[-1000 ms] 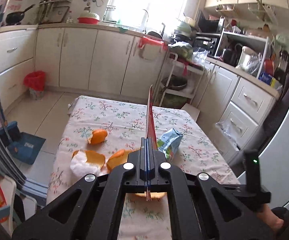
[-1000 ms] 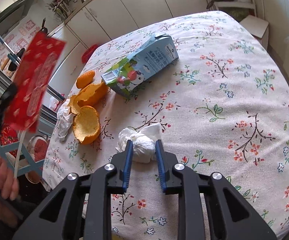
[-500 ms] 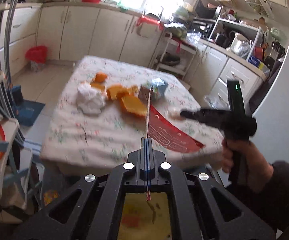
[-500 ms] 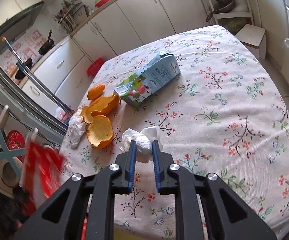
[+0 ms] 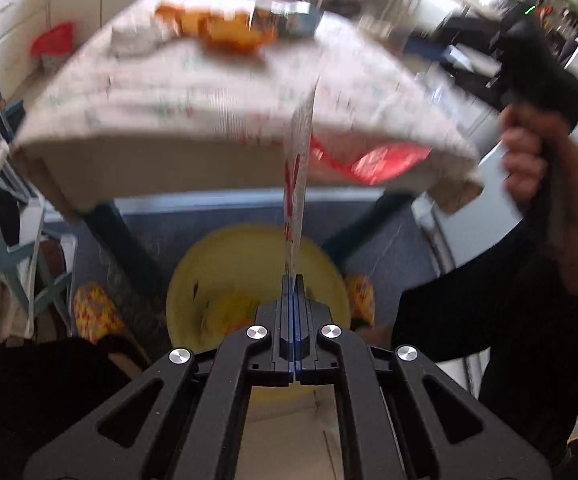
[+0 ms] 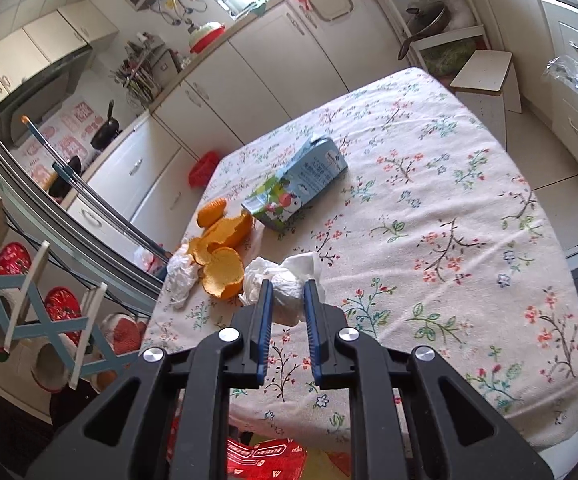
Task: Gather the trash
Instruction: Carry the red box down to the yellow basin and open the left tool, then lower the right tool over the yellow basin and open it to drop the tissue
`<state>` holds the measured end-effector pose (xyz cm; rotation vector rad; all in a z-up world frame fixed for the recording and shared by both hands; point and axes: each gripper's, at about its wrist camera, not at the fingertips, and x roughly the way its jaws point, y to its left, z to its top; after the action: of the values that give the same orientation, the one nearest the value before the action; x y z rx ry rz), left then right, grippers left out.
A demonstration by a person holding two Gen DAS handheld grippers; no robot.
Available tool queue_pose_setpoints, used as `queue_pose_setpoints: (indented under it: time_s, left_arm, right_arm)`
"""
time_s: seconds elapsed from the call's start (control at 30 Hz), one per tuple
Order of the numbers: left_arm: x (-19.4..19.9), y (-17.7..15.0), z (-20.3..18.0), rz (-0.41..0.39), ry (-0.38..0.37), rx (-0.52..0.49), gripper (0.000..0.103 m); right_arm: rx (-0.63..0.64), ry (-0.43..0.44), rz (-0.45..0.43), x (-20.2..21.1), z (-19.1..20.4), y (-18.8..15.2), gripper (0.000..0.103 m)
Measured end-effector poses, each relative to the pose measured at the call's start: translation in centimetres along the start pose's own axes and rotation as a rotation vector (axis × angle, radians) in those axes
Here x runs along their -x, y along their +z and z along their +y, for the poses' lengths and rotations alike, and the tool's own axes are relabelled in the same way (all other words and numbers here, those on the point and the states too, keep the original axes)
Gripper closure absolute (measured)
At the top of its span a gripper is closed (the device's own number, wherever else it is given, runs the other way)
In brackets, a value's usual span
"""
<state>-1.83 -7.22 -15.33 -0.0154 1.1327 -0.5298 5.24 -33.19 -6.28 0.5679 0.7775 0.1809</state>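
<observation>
Left gripper (image 5: 294, 280): I have it clamped tight on the red wrapper (image 5: 299, 168), over the yellow bin (image 5: 217, 264).
Right gripper (image 6: 287, 288): I have it pinching the tissue wad (image 6: 287, 292) above the table (image 6: 449, 240).

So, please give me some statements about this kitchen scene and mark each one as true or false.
1. The right gripper is shut on a crumpled white tissue. True.
2. The left gripper is open and empty. False: it is shut on a red wrapper.
3. A yellow bin lies below the left gripper. True.
4. The blue carton stands upright. False: it lies on its side on the tablecloth.
5. Orange peels lie on the floor. False: they are on the table.
</observation>
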Motion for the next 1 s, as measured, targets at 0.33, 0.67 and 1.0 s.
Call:
queue_pose_setpoints:
  time_s: [0.33, 0.67, 1.0]
  left_arm:
    - [0.5, 0.3, -0.4, -0.023, 0.064, -0.022, 0.055]
    - [2.7, 1.1, 0.0, -0.125, 0.102, 0.018, 0.029]
    - [7.5, 1.6, 4.3, -0.349, 0.151, 0.239, 0.026]
  right_arm:
    - [-0.018, 0.049, -0.037, 2.4, 0.0, -1.1, 0.086]
    - [-0.003, 0.065, -0.045, 3.9, 0.7, -3.0, 0.086]
    - [0.091, 0.043, 0.009, 4.8, 2.9, -6.8, 0.086]
